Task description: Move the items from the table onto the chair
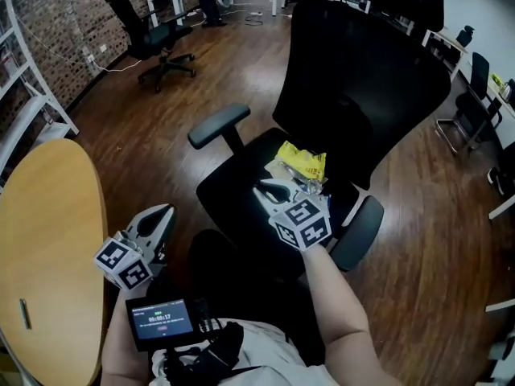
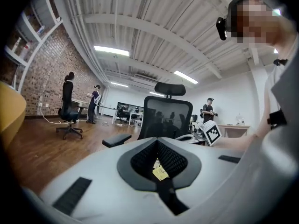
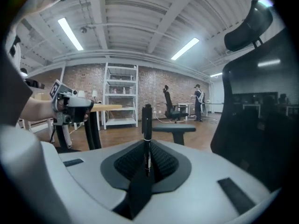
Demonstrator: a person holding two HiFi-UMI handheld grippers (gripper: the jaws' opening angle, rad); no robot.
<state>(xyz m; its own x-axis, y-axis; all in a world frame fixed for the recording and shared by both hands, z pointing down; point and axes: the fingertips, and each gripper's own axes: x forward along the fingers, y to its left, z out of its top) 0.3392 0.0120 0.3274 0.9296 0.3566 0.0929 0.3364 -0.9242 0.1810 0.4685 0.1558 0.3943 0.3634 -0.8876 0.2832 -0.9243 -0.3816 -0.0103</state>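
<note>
The black office chair (image 1: 233, 185) stands before me with a yellow packet (image 1: 302, 162) and other small items on its seat. My right gripper (image 1: 272, 190) hovers low over the seat beside them, shut on a black pen (image 3: 146, 125) that stands upright between the jaws of the right gripper (image 3: 148, 158). My left gripper (image 1: 158, 218) hangs between the wooden table (image 1: 48, 232) and the chair. In the left gripper view its jaws meet on a small yellow tag (image 2: 160, 173), pinched in the left gripper (image 2: 159, 164), and the chair (image 2: 166, 118) stands ahead.
A slim dark item (image 1: 26, 314) lies on the table near its front edge. A second office chair (image 1: 150, 32) stands far back left, with white shelving (image 1: 24, 95) along the brick wall. Desks and chairs (image 1: 475, 95) line the right side. People (image 2: 96, 104) stand in the distance.
</note>
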